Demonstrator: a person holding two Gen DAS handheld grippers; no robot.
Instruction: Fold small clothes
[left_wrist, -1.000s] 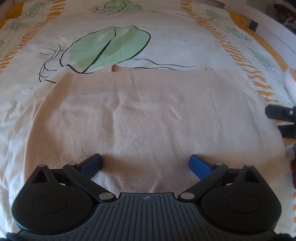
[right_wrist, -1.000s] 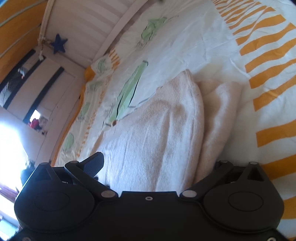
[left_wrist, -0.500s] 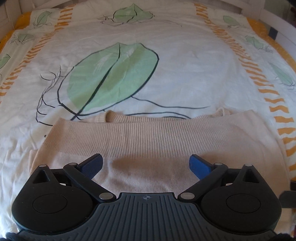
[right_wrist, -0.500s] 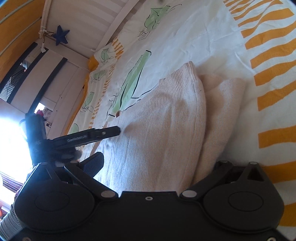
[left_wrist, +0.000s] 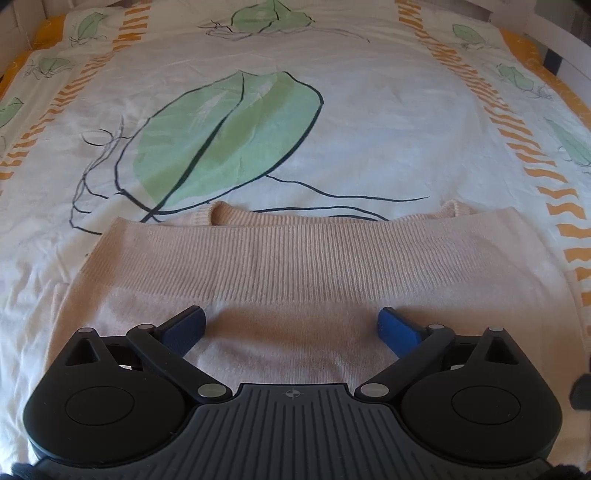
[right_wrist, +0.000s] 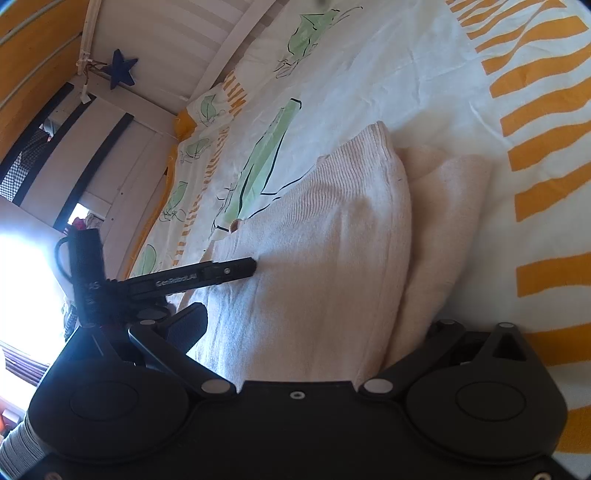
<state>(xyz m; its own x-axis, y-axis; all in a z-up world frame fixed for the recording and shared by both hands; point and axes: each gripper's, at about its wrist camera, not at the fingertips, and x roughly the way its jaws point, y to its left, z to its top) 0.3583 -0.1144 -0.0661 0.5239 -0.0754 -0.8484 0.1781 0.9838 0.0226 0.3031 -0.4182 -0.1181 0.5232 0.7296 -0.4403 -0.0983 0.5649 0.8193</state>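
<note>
A beige knit sweater (left_wrist: 295, 266) lies folded on the bed, its ribbed hem on top and the neckline peeking out behind. My left gripper (left_wrist: 291, 326) is open over the sweater's near part, blue pads wide apart, empty. In the right wrist view the sweater (right_wrist: 325, 258) shows from its right side, with a folded sleeve (right_wrist: 443, 229) beside it. My right gripper (right_wrist: 295, 332) is open with the sweater's edge between its fingers; its right finger is hidden under the cloth. The left gripper also shows in the right wrist view (right_wrist: 225, 273), over the sweater.
The bedcover (left_wrist: 332, 122) is white with green leaf prints and orange stripes. A white slatted bed rail (right_wrist: 229, 48) runs along the far side. A blue star (right_wrist: 122, 72) hangs on the wall. A white rail (left_wrist: 565, 40) is at the right.
The left gripper has moved forward over the sweater toward its ribbed hem and has come into the right wrist view. The right gripper has stayed open at the sweater's side.
</note>
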